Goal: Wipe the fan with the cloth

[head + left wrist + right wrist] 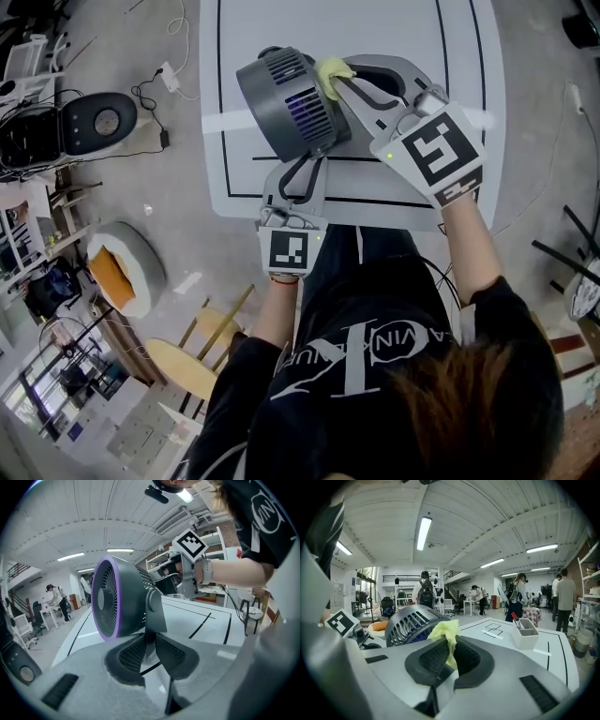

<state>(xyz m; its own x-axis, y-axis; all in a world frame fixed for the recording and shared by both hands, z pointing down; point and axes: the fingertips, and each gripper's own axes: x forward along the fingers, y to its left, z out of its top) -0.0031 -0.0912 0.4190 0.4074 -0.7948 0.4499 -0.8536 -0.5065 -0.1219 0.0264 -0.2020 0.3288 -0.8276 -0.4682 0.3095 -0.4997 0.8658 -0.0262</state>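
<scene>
2-handed now: bracing the fan (286, 98) near the front-left corner of the table (459, 56), left gripper (149, 639) partly closed and pinching the stand post (152, 613) between its pads. Clamping the yellow cloth (446, 632) tight in the right gripper (449, 646) and pressing it onto the top of the grille housing. Judging the fan rigid, hard plastic, probably top-heavy on that narrow post, so holding low at the stand and wiping lightly. Judging the cloth soft and floppy, so gripping close to the bunched end. Watching the table's near edge close by the base; reckoning on plenty of bare tabletop beyond and to the right for sweeping round.
</scene>
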